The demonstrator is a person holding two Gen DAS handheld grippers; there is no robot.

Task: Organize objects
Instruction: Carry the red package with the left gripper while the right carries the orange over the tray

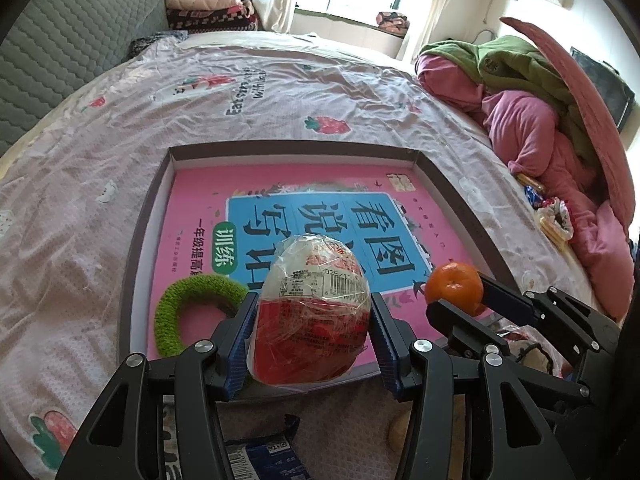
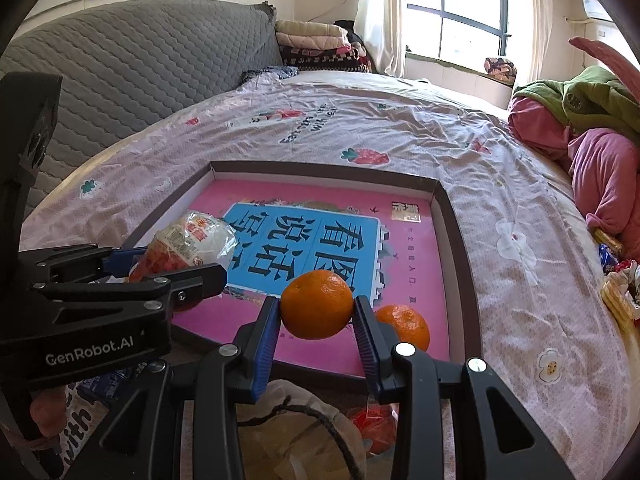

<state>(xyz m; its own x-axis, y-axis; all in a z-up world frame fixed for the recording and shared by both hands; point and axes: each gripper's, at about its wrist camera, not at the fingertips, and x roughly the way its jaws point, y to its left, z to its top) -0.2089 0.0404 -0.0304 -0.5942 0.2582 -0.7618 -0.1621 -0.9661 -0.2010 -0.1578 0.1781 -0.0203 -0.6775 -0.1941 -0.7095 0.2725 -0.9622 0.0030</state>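
A shallow dark-rimmed tray lies on the bed, its floor covered by a pink book with a blue title panel. Inside it rest a green knitted ring at the near left and a loose orange at the near right. Above the tray's near edge, the left hand-held gripper clamps a plastic-wrapped red and white packet between its blue pads, and the right hand-held gripper pinches a second orange. Folded blankets are stacked by the window.
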